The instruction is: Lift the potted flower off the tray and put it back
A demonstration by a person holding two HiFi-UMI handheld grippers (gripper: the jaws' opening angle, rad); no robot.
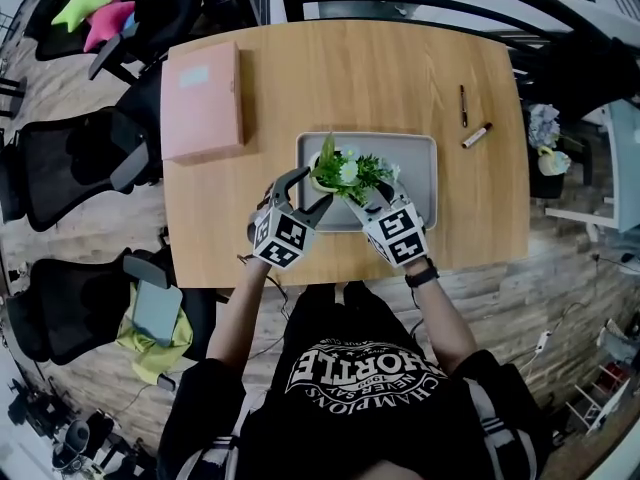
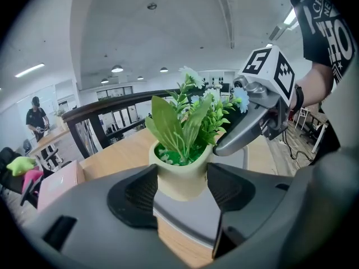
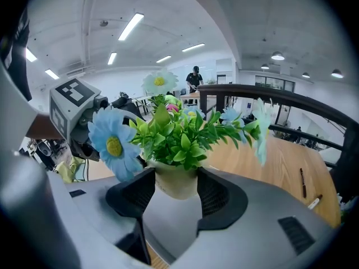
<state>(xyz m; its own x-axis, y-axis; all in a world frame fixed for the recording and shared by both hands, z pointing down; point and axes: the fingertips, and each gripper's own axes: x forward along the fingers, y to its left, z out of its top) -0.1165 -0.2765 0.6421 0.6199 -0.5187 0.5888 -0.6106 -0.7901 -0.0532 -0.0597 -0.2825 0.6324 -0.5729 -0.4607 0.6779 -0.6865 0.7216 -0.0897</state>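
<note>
Potted flower (image 1: pixel 340 173): cream pot, green leaves, blue and white blooms, over the left part of the grey tray (image 1: pixel 415 158) on the wooden table (image 1: pixel 400 68); I cannot tell whether its base rests there or hangs just above. Left gripper (image 1: pixel 308 190) and right gripper (image 1: pixel 385 193): each has its fingers clamped on the pot's sides. I judge release still outstanding.

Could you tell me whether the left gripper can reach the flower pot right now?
Probably yes: the flower pot sits between the left gripper's pads, which look pressed against its sides; the right gripper grips it too, without blocking.
</note>
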